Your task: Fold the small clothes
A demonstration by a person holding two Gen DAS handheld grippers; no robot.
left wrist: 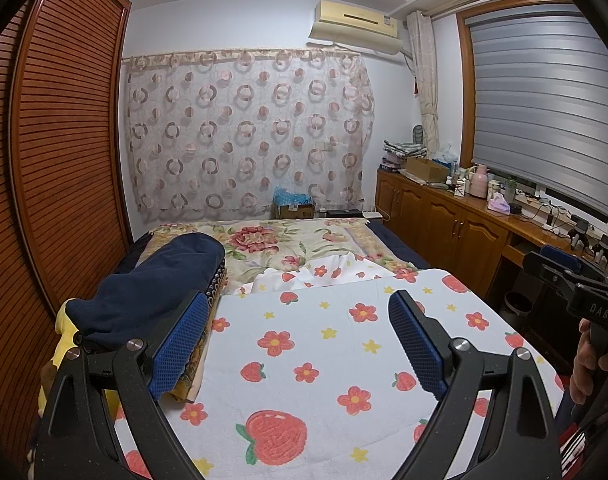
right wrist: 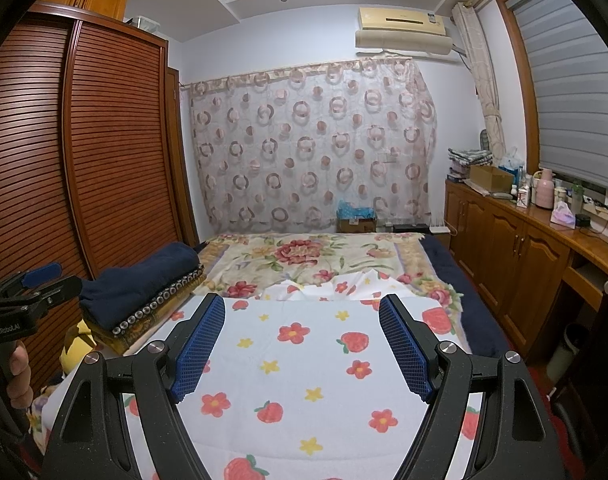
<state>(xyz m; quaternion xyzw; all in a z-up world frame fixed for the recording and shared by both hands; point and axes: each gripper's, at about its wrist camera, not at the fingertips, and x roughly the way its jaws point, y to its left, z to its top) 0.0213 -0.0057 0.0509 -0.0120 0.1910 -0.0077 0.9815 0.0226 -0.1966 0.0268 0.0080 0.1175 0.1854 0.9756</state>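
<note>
white strawberry-print cloth (left wrist: 323,364) lies flat, seemingly folded; both grippers spread wide, empty

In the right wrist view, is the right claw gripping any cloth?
No. The right claw is open, its blue pads spread apart above the strawberry cloth with nothing between them.

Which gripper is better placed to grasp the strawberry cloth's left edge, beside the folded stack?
Probably left: the open left gripper hovers beside the folded stack; the right gripper sits further right.
</note>
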